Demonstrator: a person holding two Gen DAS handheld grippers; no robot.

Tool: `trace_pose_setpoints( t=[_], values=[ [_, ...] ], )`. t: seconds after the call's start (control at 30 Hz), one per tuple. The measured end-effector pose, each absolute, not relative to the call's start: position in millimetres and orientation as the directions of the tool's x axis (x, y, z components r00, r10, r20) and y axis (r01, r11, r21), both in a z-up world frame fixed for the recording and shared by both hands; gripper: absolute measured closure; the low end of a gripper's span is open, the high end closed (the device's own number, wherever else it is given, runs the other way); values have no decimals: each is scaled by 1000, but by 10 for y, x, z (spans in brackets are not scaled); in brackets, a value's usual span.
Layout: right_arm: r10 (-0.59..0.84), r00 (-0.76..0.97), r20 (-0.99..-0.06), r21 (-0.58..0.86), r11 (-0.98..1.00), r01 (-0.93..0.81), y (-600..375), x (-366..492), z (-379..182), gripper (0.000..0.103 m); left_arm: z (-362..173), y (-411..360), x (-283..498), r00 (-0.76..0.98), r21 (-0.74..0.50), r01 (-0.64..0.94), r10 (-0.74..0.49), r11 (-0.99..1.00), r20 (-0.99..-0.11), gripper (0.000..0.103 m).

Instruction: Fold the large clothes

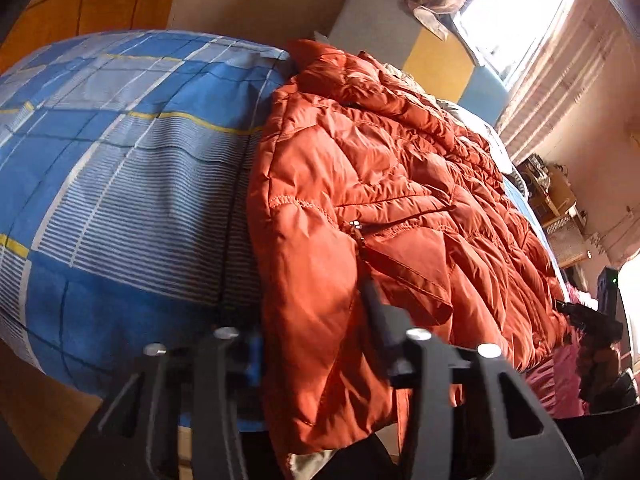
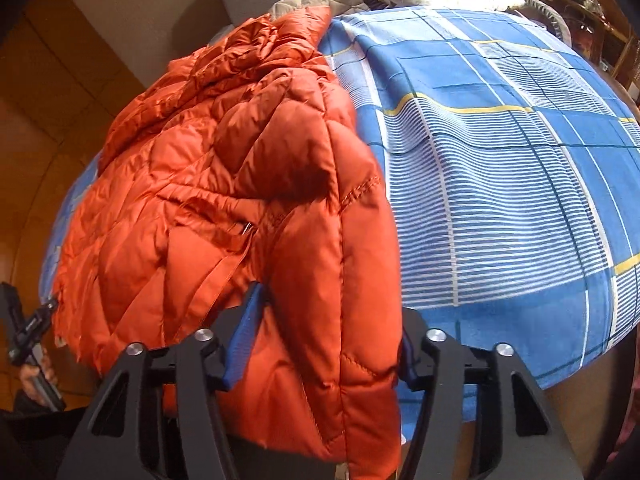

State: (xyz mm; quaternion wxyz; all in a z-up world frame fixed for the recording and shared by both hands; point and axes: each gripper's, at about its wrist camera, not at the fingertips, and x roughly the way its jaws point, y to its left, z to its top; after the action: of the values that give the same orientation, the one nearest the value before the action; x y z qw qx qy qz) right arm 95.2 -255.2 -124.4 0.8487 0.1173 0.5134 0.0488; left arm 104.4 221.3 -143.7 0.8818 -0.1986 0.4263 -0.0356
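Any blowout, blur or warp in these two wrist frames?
Left wrist: window blown out white at top right, slight blur on the hand-held gripper, strong fisheye bend on the bedsheet. Right wrist: even light, no glare, jacket sharp, same fisheye bulge, dark corners.

Orange quilted jacket on blue plaid bedsheet, its hem between the spread right tongs.
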Motion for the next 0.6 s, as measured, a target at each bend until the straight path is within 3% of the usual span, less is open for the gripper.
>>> trace_pose_setpoints(
  t=[0.03, 0.1, 0.17, 0.6],
  values=[
    [200, 470, -860, 242, 970, 30, -2544, 932, -1227, 58, -1420, 2211, 1054, 631, -372, -102, -229, 923, -741, 77],
    [197, 481, -855, 232, 973, 14, -2529, 909, -1169, 76, -1366, 2209, 1055, 633, -373, -89, -236, 924, -737, 89],
    [193, 493, -848, 220, 975, -3, -2507, 900, -1104, 82, -1307, 2218, 1034, 638, -365, -71, -239, 928, -732, 93],
    [194, 480, -856, 161, 981, -108, -2448, 737, -718, 88, -1176, 2336, 656, 629, -400, -25, -297, 916, -719, 96]
  ],
)
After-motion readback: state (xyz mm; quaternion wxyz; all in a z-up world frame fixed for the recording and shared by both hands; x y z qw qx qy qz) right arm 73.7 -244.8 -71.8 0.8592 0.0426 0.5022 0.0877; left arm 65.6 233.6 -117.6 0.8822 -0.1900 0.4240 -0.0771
